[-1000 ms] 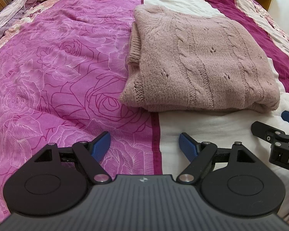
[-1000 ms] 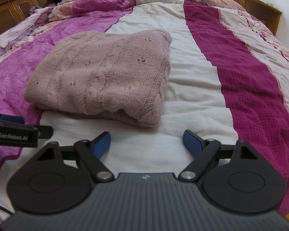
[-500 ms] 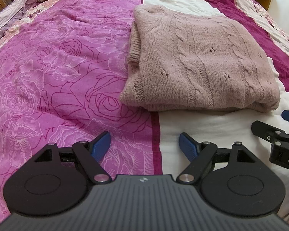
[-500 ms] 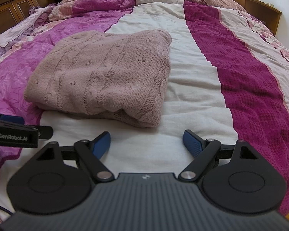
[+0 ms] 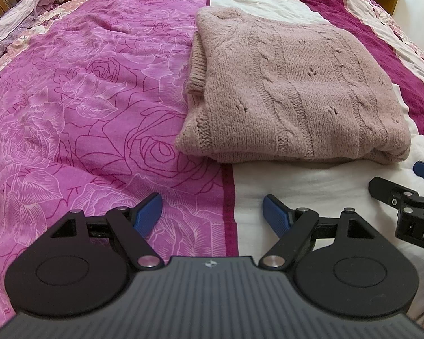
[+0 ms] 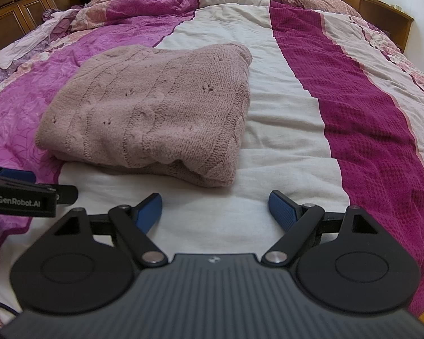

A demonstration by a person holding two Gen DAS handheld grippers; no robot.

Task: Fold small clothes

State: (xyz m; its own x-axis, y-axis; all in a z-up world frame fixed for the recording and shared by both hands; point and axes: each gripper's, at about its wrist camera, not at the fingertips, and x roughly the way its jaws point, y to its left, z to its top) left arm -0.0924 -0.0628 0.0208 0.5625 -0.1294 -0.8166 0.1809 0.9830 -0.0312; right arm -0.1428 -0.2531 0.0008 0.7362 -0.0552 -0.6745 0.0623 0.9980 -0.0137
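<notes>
Left wrist view: nothing has shifted over the last second. The dusty-pink cable-knit sweater (image 5: pixel 294 90) lies just as it did, folded into a thick rectangle on the bed's magenta, white and rose-print quilt (image 5: pixel 79 104), straddling the seam between the rose-print panel and the white stripe. That stillness, together with the tidy stacked edges along the near side, suggests the fold is finished and this is a pause, not a working step. The left gripper (image 5: pixel 212 212) hangs low over the quilt, short of the sweater's near edge and apart from it, pointing up the bed. Its blue-padded tongs are spread wide with nothing between them. The right tool's black finger pokes in at the right edge, beside the sweater's near right corner.

Right wrist view: the same unchanged picture from the other side. The sweater sits left of centre, mostly on the white stripe, its folded corner nearest the camera. The right gripper (image 6: pixel 215 210) hovers over bare white quilt just in front of that corner without touching it, held level and aimed up the bed toward the wooden headboard (image 6: pixel 17 8). Its tongs are also spread and empty. The left tool's labelled black body shows at the left edge, alongside and at about the same height.
</notes>
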